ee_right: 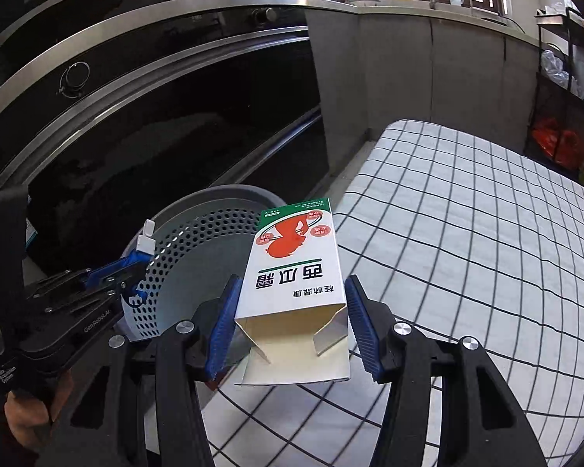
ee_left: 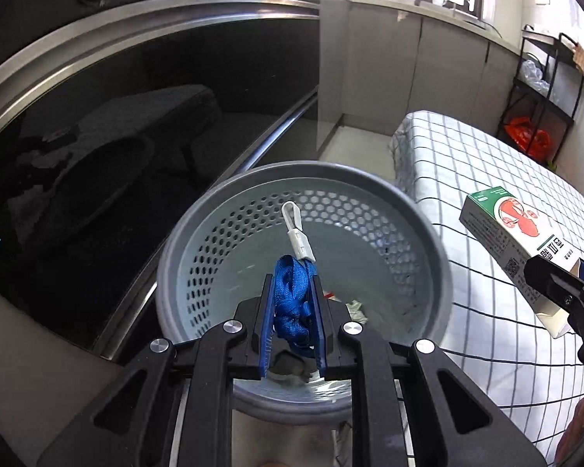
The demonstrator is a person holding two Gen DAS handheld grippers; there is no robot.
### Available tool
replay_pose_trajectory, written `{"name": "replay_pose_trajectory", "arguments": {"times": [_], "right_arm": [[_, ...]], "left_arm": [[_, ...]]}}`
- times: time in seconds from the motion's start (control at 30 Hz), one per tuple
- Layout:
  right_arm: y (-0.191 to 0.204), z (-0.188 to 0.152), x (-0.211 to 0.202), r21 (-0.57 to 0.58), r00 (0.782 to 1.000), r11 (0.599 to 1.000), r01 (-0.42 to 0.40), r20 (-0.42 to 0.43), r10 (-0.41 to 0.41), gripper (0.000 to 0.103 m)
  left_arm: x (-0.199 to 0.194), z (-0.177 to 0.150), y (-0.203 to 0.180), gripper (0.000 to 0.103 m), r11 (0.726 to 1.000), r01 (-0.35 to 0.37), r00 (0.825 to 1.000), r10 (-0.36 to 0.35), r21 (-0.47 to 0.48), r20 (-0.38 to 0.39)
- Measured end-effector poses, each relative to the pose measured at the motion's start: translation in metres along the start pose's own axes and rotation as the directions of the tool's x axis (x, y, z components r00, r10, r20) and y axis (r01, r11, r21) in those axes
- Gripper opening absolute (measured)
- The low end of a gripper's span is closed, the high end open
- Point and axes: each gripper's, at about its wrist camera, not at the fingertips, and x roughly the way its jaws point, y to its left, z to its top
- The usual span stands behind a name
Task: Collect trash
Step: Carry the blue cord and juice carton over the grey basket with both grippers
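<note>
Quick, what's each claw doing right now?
Left gripper: closed on the blue lanyard, above the grey bin.
Right gripper: closed on the empty carton.

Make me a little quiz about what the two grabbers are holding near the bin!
1. True or false: the left gripper holds a blue strap above the grey bin.
2. What does the right gripper hold?
A. a bottle
B. an open cardboard box
C. a spoon
3. Fill in: the cloth beside the bin has a ____ pattern.

Key: 1 true. 2 B. 3 checked.
</note>
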Motion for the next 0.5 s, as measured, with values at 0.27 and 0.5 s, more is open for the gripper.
{"name": "replay_pose_trajectory", "arguments": {"times": [0.27, 0.5], "right_arm": [[0.034, 0.017, 0.03, -0.087, 0.998, 0.995, -0.052, -0.033, 0.049, 0.052], [0.044, 0.021, 0.049, -0.124, 0.993, 0.987, -0.101, -0.075, 0.092, 0.053]], "left_arm": [[0.004, 0.01, 0.03, 0.018, 0.998, -0.01, 1.0, 0.01, -0.064, -0.014], [0.005, 0.017, 0.042, 0.021, 0.996, -0.015, 1.0, 0.014, -0.086, -0.015]]}}
